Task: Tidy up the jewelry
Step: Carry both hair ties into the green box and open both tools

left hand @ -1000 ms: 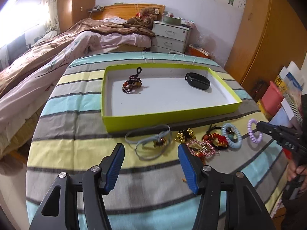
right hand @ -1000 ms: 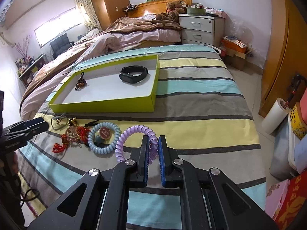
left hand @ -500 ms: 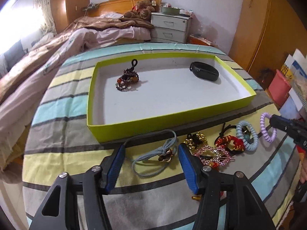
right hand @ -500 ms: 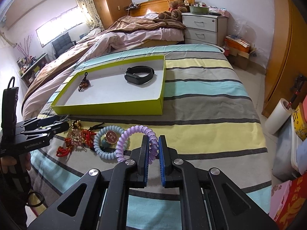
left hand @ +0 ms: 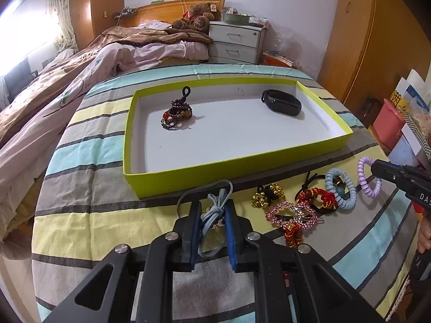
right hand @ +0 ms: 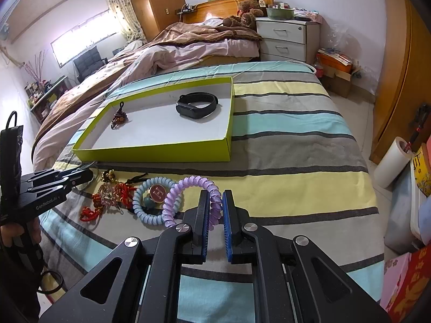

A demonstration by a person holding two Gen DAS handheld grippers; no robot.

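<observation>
A lime-green shallow box (left hand: 204, 172) (right hand: 161, 156) lies on the striped bed, holding a beaded dark-red bracelet (left hand: 176, 114) (right hand: 120, 117) and a black wristband (left hand: 282, 102) (right hand: 198, 105). My left gripper (left hand: 213, 208) is shut on a grey-blue cord hair tie (left hand: 215, 210) in front of the box. My right gripper (right hand: 214, 202) is shut on a purple spiral hair tie (right hand: 186, 197) (left hand: 365, 175). Beside it lie a blue spiral tie (right hand: 150, 207) (left hand: 340, 188), red and pink ornaments (left hand: 296, 214) (right hand: 107, 197) and gold bells (left hand: 266, 195).
The striped cover (right hand: 282, 140) spans the bed. A second bed with brown bedding (left hand: 107, 53) lies to the left, a white nightstand (left hand: 234, 43) behind. Boxes and a pink bin (left hand: 388, 123) stand at the right, beside a wooden wardrobe (right hand: 398, 80).
My left gripper moved forward over the grey-blue hair tie and closed on it. My right gripper stayed shut on the purple tie, shifting slightly.
</observation>
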